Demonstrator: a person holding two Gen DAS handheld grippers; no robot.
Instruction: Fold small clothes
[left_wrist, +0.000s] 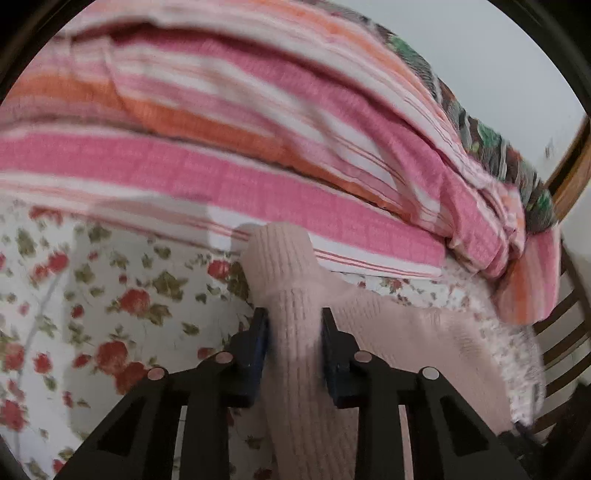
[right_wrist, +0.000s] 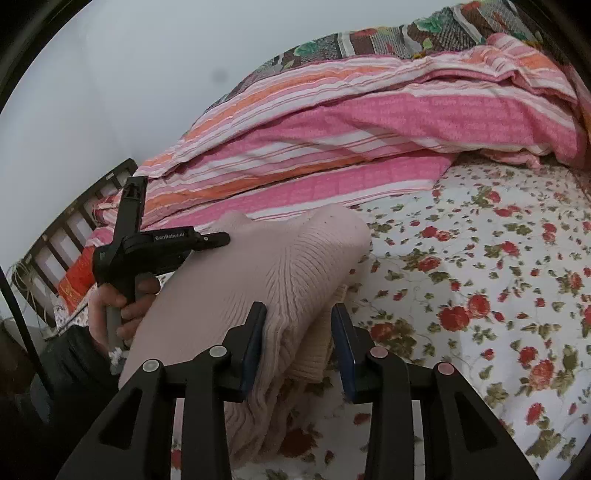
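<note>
A pale pink ribbed knit garment (left_wrist: 391, 332) lies bunched on the floral bedsheet (left_wrist: 110, 295). My left gripper (left_wrist: 295, 317) is shut on a raised fold of it, with the knit squeezed between both blue pads. In the right wrist view the same garment (right_wrist: 258, 266) rises in a rounded hump. My right gripper (right_wrist: 299, 310) is shut on its gathered edge and cream ribbed hem. The left gripper (right_wrist: 218, 238) shows there at the left, lying over the garment's far side, held by a person's hand (right_wrist: 129, 306).
A pink, orange and white striped quilt (right_wrist: 332, 147) is heaped along the back of the bed, with a dark patterned blanket (right_wrist: 388, 40) behind it. Wooden bed-frame slats (right_wrist: 74, 229) stand at the left edge. Floral sheet (right_wrist: 480, 277) stretches to the right.
</note>
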